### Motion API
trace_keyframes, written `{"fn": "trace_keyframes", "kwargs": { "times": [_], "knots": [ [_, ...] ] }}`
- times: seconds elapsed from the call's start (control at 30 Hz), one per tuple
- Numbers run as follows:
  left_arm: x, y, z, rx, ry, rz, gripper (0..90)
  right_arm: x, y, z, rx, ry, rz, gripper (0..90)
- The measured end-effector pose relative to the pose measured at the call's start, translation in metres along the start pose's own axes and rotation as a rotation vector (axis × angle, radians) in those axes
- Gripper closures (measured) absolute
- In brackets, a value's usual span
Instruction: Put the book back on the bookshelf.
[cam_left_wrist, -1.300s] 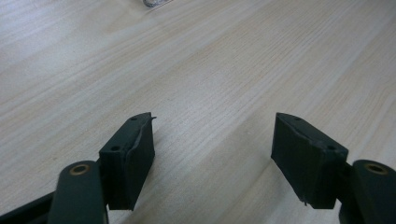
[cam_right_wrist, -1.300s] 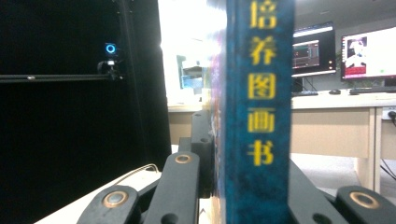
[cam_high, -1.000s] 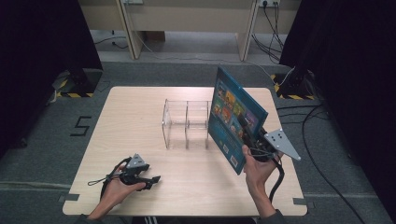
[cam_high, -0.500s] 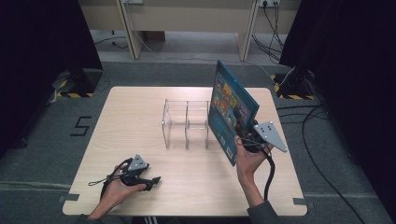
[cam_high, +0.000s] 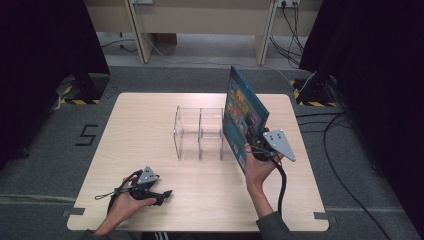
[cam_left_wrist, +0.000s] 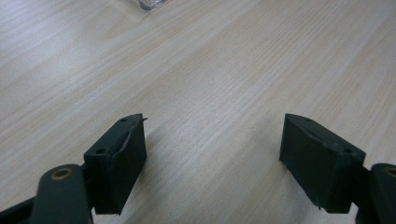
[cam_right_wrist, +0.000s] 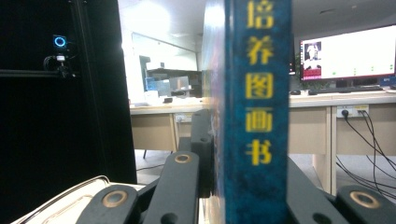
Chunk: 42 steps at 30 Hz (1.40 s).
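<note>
Picture book (cam_high: 243, 117), clamped upright in the right gripper (cam_high: 255, 145), has shifted closer beside the clear organizer (cam_high: 199, 131); left gripper (cam_high: 159, 194) jaws have just been opening, empty, wide.

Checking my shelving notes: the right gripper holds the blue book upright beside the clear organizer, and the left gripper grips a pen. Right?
Not quite: the left gripper grips nothing, as the left gripper view shows its jaws open over bare table. The right gripper does hold the blue book upright beside the clear organizer.
</note>
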<state>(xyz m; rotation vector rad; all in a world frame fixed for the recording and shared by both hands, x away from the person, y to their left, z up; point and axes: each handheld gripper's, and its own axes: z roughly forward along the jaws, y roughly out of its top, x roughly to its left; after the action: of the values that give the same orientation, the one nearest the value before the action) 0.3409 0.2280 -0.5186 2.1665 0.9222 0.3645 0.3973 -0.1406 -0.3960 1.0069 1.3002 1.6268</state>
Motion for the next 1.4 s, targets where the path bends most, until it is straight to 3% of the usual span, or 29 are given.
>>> {"fn": "trace_keyframes", "kwargs": {
  "times": [0.5,0.67,0.97,1.07,1.4],
  "knots": [
    [-0.001,0.0,0.0,0.001,0.0,0.003,21.0,-0.001,-0.015,0.003,-0.006,-0.011,0.034,82.3],
    [-0.001,0.0,0.0,0.002,0.0,0.002,20.8,-0.006,-0.016,0.0,-0.002,-0.014,0.103,81.0],
    [-0.002,0.0,0.0,0.002,-0.001,-0.001,20.2,-0.016,-0.009,-0.007,0.016,-0.021,0.135,78.8],
    [-0.002,0.0,0.0,0.002,-0.001,-0.001,20.2,-0.016,-0.005,-0.009,0.023,-0.022,0.1,77.4],
    [-0.002,0.0,0.0,0.002,-0.001,-0.001,20.2,-0.023,-0.002,-0.015,0.068,-0.009,0.057,71.5]
  ]
}}
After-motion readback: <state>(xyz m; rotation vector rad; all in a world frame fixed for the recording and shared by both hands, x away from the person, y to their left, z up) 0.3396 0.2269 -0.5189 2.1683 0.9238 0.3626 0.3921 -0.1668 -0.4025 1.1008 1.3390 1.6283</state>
